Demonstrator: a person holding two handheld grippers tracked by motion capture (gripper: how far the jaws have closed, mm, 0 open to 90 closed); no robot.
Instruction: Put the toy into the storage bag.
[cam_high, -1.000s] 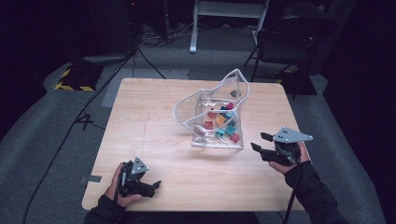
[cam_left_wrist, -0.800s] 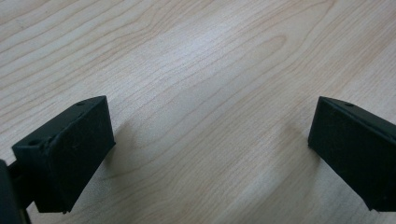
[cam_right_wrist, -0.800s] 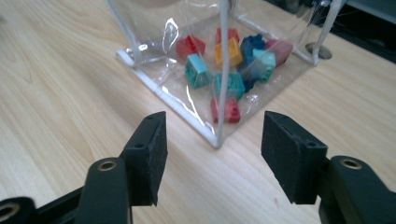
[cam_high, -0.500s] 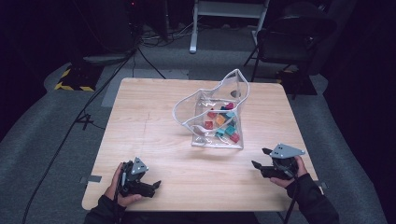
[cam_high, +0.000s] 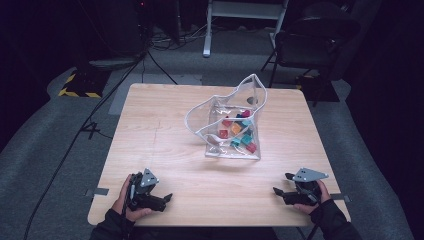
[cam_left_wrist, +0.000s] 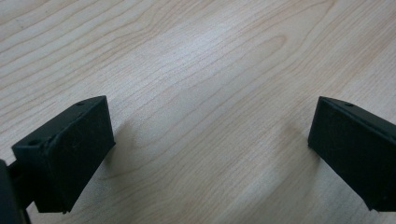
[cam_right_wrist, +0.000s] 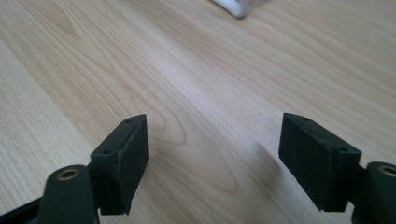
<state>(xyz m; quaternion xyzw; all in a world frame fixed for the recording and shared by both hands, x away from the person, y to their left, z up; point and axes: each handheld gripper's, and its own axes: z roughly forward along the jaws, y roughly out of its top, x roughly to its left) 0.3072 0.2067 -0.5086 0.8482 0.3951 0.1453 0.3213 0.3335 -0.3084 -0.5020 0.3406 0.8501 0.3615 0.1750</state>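
Note:
A clear plastic bag (cam_high: 227, 117) stands open in the middle of the wooden table (cam_high: 165, 125), with several coloured blocks (cam_high: 238, 134) inside it. My left gripper (cam_high: 162, 199) rests low at the front left of the table and is open; in the left gripper view (cam_left_wrist: 210, 126) there is bare wood between the jaws. My right gripper (cam_high: 281, 183) sits low at the front right, well short of the bag. Its jaws have just been opening, and they stand wide with nothing between them (cam_right_wrist: 215, 140). A corner of the bag (cam_right_wrist: 233, 6) shows far ahead of them.
Beyond the far edge of the table are a dark chair (cam_high: 310, 40), a white stand (cam_high: 240, 25) and cables on the grey floor (cam_high: 85, 125). Bare wood lies between the two grippers along the front edge.
My right gripper has dropped from above the table's right side down to the front right edge, and its jaws have spread apart. The left gripper and the bag have stayed put.

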